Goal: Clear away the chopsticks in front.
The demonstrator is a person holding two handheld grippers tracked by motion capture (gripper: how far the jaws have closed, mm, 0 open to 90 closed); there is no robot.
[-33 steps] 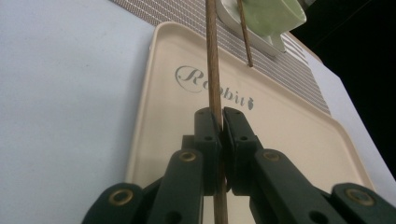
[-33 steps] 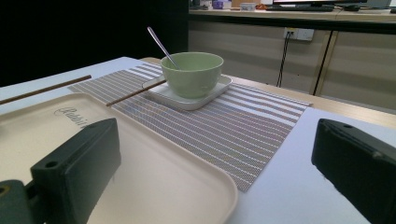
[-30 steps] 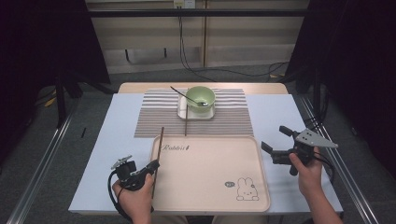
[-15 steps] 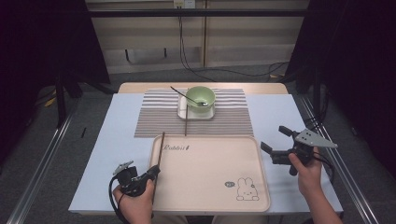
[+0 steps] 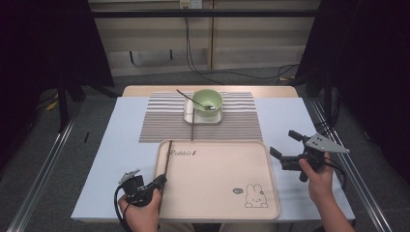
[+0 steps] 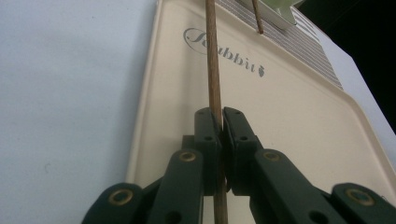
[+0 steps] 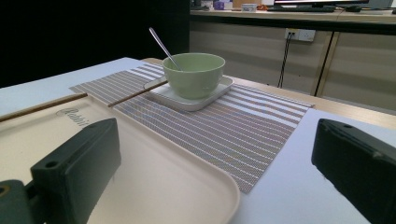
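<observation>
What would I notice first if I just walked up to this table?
Probably the green bowl with a spoon in it, on a white dish at the striped mat's far edge. Nearer, the left gripper pinches a thin brown chopstick over the beige tray's left edge.

A lab-like recording space is suggested: the table [image 5: 111,145] is flanked by dark curtains [image 5: 43,43] and metal floor rails [image 5: 38,174], cables [image 5: 212,72] are trailed over grey carpet, and a wall socket [image 7: 302,34] is fitted below a bench.
</observation>
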